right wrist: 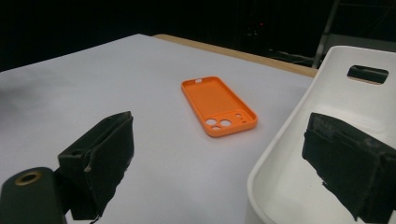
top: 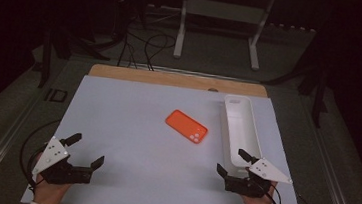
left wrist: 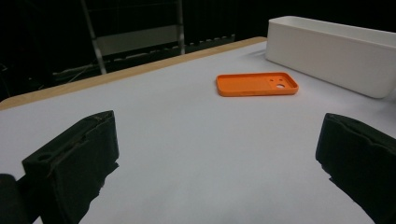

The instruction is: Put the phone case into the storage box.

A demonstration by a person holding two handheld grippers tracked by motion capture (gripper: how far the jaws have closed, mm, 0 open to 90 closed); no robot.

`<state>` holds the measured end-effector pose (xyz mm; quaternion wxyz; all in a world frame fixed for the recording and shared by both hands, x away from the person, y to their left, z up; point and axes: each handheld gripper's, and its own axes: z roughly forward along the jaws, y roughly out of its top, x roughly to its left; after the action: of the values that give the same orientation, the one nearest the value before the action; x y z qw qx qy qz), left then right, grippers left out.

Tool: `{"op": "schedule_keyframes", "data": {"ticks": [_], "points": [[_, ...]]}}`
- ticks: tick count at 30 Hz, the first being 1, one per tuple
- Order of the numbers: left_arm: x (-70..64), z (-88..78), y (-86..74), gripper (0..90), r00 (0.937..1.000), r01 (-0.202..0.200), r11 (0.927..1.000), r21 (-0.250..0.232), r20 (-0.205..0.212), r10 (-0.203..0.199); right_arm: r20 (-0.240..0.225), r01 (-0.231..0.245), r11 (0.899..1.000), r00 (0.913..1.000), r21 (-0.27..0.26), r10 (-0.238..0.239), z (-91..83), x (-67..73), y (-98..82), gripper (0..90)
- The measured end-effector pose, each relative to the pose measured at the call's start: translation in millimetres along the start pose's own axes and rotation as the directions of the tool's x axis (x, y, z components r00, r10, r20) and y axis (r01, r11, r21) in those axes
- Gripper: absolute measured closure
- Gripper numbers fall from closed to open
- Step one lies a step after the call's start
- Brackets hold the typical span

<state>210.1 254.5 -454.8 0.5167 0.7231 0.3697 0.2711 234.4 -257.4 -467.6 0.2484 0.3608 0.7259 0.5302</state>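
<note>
High view: one orange phone case (top: 186, 126) lies on the surface just left of the one white tray (top: 251, 139), long axis diagonal, nearer the right tongs (top: 231, 163) than the left tongs (top: 88, 150); both gripper views: two tongs, each wide open, empty.

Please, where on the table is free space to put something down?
Free: the wide white tabletop left of the orange phone case, and the strip between the open left gripper and open right gripper. Crowded: between case and long white plastic bin.
</note>
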Motion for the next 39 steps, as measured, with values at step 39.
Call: {"op": "schedule_keyframes", "data": {"ticks": [39], "points": [[-7.5,42.4,32.2,0.0,0.9978,-0.024,0.9996,0.018,0.062,0.022,-0.008,-0.008,1.000,0.9999,0.008,0.008,0.7,-0.4,0.2,8.9]]}}
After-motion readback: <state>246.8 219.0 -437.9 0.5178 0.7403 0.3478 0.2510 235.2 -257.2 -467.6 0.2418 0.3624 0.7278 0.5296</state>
